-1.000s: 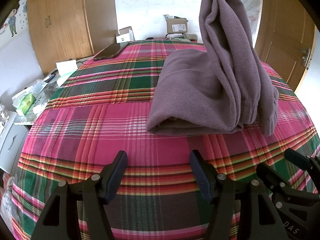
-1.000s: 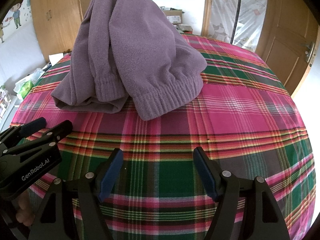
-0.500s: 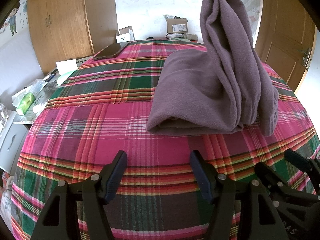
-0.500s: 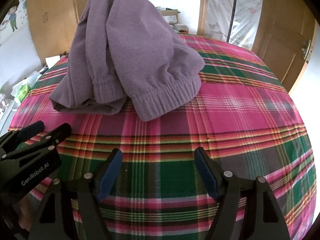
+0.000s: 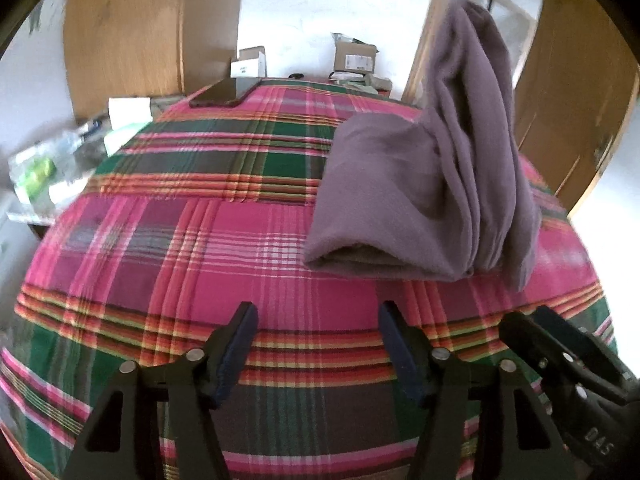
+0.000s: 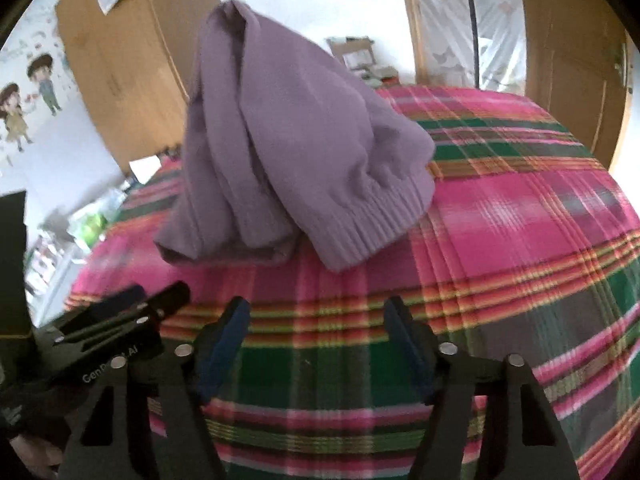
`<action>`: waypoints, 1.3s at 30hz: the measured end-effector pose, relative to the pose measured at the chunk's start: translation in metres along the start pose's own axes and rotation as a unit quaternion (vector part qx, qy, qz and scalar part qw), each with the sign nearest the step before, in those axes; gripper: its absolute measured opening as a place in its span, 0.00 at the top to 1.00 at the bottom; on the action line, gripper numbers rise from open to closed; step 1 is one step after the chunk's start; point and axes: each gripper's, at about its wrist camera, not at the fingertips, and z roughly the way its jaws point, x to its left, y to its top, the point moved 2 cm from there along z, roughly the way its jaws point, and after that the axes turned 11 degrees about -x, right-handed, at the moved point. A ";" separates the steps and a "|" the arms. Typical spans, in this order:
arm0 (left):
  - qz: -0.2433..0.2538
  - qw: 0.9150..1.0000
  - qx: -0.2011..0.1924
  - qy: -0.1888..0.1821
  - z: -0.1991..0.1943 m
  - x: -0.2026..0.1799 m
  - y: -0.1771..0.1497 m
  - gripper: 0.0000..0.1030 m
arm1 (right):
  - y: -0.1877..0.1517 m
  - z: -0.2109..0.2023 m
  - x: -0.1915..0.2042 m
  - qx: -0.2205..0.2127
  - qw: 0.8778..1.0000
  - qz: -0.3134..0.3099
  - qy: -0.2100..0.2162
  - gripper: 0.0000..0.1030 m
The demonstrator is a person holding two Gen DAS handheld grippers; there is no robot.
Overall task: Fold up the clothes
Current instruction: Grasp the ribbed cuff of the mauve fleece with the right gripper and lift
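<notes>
A purple fleece garment [image 5: 400, 192] lies folded on the plaid-covered table [image 5: 200, 240], and one part of it stands up in a tall bunched column. In the right wrist view its ribbed hem [image 6: 372, 224] hangs toward me over the garment [image 6: 288, 152]. My left gripper [image 5: 316, 312] hovers open above the cloth, short of the garment's near fold, with nothing between its fingers. My right gripper [image 6: 316, 304] is just as far from the hem; its jaws are closing on empty air. Each gripper shows at the edge of the other's view.
A dark flat device [image 5: 224, 94] lies at the table's far left edge. Cardboard boxes [image 5: 354, 58] stand behind it. A wooden wardrobe [image 5: 152, 28] is at the back left, a wooden door [image 5: 580, 80] at the right, and cluttered packets [image 5: 48, 164] sit beside the table's left side.
Both cameras have tipped and rolled a little, so the garment sits differently in each view. The right gripper's fingers stand slightly closer together. The garment itself has not moved.
</notes>
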 end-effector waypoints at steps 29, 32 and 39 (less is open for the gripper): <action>0.114 0.987 -0.059 -0.098 -0.005 -0.032 0.118 0.44 | 0.019 0.035 0.047 -0.030 0.997 -0.034 0.060 0.60; 0.114 0.986 -0.050 -0.107 0.005 -0.039 0.124 0.44 | 0.018 0.037 0.046 -0.022 0.998 -0.032 0.059 0.60; 0.148 0.977 -0.039 -0.150 0.008 -0.057 0.123 0.45 | 0.013 0.038 0.038 -0.010 0.998 -0.002 0.056 0.60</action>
